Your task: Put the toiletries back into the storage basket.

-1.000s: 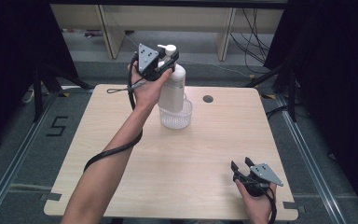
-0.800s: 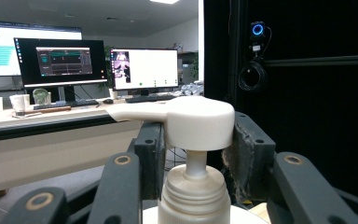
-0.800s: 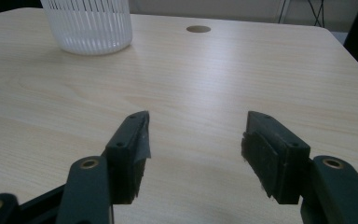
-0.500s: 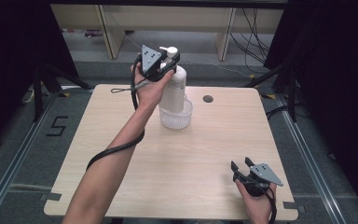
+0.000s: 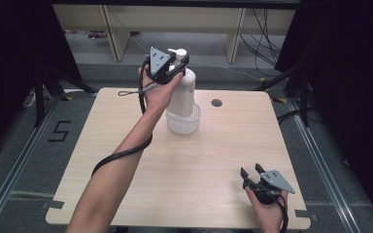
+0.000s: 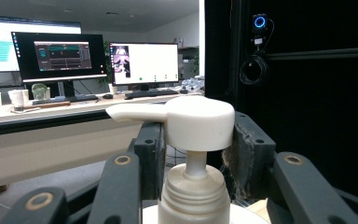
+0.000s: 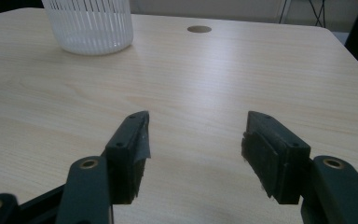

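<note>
A white pump bottle [image 5: 183,92] stands upright with its base inside a clear ribbed cup [image 5: 183,124] at the back middle of the wooden table [image 5: 223,145]. My left gripper [image 5: 178,60] is raised at the bottle's top and shut on the pump head [image 6: 196,119], whose spout points to the left in the left gripper view. One pad presses on each side of that head. My right gripper [image 5: 251,170] rests low at the table's front right corner, open with nothing between its jaws [image 7: 195,140]. It faces the cup [image 7: 91,25].
A round cable hole [image 5: 217,103] sits in the tabletop just right of the cup. The left gripper's cable [image 5: 121,153] hangs along the forearm over the table. Black frames and a wooden shelf stand beyond the far edge. Desks with monitors [image 6: 60,56] lie past the bottle.
</note>
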{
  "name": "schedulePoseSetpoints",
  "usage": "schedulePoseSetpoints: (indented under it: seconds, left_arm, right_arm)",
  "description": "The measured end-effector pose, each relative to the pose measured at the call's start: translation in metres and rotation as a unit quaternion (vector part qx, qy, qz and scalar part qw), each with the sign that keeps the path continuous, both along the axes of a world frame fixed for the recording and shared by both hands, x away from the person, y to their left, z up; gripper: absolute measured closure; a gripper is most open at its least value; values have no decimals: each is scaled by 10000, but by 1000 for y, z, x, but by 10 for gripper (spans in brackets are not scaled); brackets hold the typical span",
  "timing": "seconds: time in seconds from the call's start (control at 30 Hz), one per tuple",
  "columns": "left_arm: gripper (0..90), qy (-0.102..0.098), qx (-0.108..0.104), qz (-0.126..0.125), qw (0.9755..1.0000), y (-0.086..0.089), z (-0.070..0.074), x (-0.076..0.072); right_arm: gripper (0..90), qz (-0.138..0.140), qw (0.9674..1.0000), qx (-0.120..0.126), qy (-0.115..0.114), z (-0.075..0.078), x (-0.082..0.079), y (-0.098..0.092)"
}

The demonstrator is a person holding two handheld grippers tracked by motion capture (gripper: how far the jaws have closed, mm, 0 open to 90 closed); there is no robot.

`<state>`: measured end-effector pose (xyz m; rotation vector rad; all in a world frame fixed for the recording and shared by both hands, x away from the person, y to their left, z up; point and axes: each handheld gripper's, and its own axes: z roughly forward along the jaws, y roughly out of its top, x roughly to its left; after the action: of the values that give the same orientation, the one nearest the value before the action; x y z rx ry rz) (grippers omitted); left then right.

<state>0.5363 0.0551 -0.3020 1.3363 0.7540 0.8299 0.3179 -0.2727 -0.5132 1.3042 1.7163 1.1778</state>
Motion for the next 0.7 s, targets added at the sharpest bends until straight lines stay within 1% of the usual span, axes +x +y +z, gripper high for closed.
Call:
schedulePoseSetpoints:
  seconds: [0.07, 0.2, 0.23, 0.27, 0.37, 0.4, 0.47, 0.5, 0.53, 0.57, 0.6, 0.63, 0.67, 0.7]
  left_arm:
    - [591, 12, 9, 3, 10000, -1, -1, 1]
    - [590, 51, 37, -14, 10000, -3, -4, 2]
    - [591, 59, 46, -13, 10000, -3, -4, 3]
    - [590, 68, 44, -18, 10000, -3, -5, 3]
    - [591, 97, 90, -18, 9999, -4, -7, 4]
    - [590, 111, 77, -16, 9999, -4, -8, 4]
    - [590, 142, 104, -9, 9998, -5, -9, 5]
    - [590, 156, 127, -4, 9998, -5, -10, 5]
    - [590, 169, 128, -2, 9998, -5, -11, 5]
    - [590, 180, 150, 2, 9997, -5, -12, 5]
    - [590, 205, 164, 13, 9997, -5, -14, 5]
    - [590, 235, 180, 15, 9996, -5, -15, 5]
    - [590, 194, 247, 26, 9995, -5, -15, 7]
    - [590, 227, 276, 32, 9994, -5, -17, 7]
  right_arm:
    - [413, -34, 10000, -1, 34, 0, 0, 1]
    - [412, -32, 10000, -6, 28, 0, 0, 1]
    - [412, -89, 9998, 134, 89, -1, -1, 3]
    - [412, -30, 10000, -15, 22, 0, 0, 1]
    - [412, -29, 10000, -14, 21, 0, 0, 1]
    - [412, -18, 9999, -86, -53, 0, 1, 0]
    - [412, -3, 9999, -103, -72, 0, 1, -1]
    - [412, -58, 10000, 60, 10, -1, 0, 2]
    - [412, -26, 10000, -16, -12, -1, 0, 0]
    - [412, -57, 10000, 54, 6, -1, 0, 2]
    - [412, -6, 10000, -84, -52, 0, 1, -1]
    - [412, -1, 9999, -108, -79, 0, 1, -1]
    - [411, -18, 10000, -41, -27, 0, 0, 0]
    - [411, -1, 9999, -101, -71, 0, 1, -1]
